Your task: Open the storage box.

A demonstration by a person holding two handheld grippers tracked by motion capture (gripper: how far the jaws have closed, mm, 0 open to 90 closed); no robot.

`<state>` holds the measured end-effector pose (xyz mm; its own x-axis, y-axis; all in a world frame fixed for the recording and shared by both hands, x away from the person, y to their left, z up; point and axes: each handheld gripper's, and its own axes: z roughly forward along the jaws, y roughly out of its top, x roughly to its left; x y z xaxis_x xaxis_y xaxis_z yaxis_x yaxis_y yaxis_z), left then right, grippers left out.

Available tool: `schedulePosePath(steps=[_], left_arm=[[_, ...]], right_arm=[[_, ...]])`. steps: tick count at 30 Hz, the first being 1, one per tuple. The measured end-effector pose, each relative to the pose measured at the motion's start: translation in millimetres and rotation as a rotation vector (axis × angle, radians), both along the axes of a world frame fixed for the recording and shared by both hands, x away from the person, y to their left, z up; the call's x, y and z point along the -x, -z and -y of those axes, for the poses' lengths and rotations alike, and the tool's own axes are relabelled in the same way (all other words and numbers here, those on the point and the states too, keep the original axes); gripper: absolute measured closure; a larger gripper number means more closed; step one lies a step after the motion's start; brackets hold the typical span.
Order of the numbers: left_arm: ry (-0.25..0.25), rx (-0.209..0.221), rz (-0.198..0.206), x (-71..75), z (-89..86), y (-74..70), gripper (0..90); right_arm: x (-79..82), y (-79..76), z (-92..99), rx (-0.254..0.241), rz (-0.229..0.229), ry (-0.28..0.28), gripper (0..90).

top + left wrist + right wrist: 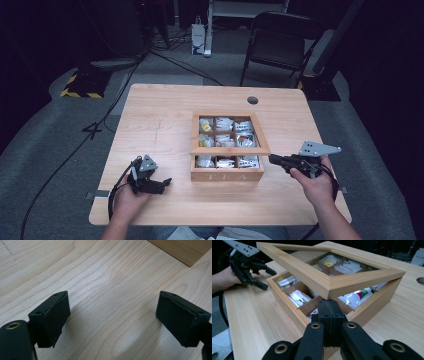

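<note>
Wooden tea box's glass-window lid is propped up by the closed right gripper (left gripper waits wide open).

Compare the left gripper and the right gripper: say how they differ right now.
The left gripper has its jaws wide apart; the right gripper has them pressed shut. The left gripper sits over bare table, away from the tea box; the right gripper's tip is under the lifted lid. Both are black and hand-held.
</note>
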<state>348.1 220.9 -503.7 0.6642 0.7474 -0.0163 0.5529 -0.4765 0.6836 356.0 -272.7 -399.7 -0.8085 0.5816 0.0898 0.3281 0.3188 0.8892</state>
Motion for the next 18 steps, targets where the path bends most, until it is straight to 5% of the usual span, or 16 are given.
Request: schedulePosePath(steps=[18], left_arm=[[-0.007, 0.003, -0.002, 0.3, 0.8, 0.1, 12.4]], right_arm=[[-11.1, -30.3, -8.1, -0.035, 0.097, 0.036, 90.0]])
